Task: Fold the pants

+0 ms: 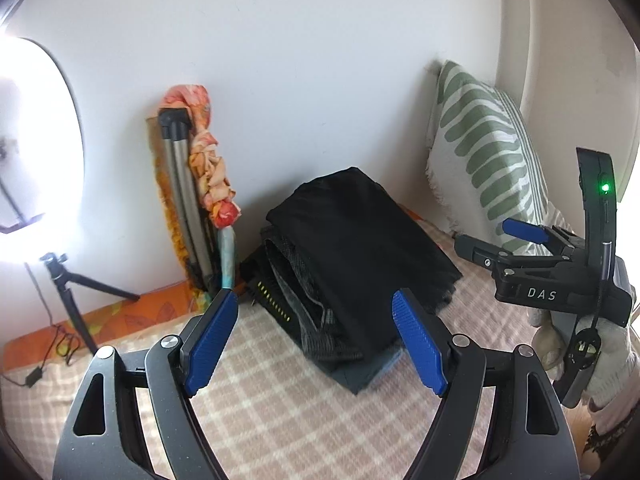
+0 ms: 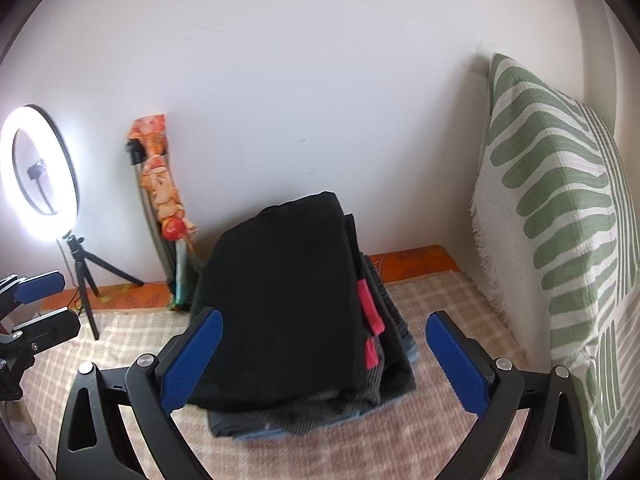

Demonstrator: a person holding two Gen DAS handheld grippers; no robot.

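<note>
Black folded pants (image 2: 280,296) atop clothes stack (image 2: 320,412) on checked bedcover (image 2: 320,456), left tongs (image 1: 316,340) and right tongs (image 2: 324,360) released, empty

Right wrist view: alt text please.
Stack of folded dark clothes, black pants on top, lies on a checked beige blanket between the open blue-padded right tongs. A green-and-white patterned cushion stands right; a lit ring light left.

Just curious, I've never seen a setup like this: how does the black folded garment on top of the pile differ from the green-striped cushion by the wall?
The black folded garment lies flat on the stack of clothes; the green-striped cushion stands upright against the wall. The garment is plain black; the cushion has green stripes on white and a fringed edge. Both are fabric, and both sit on the checked bedcover.
</note>
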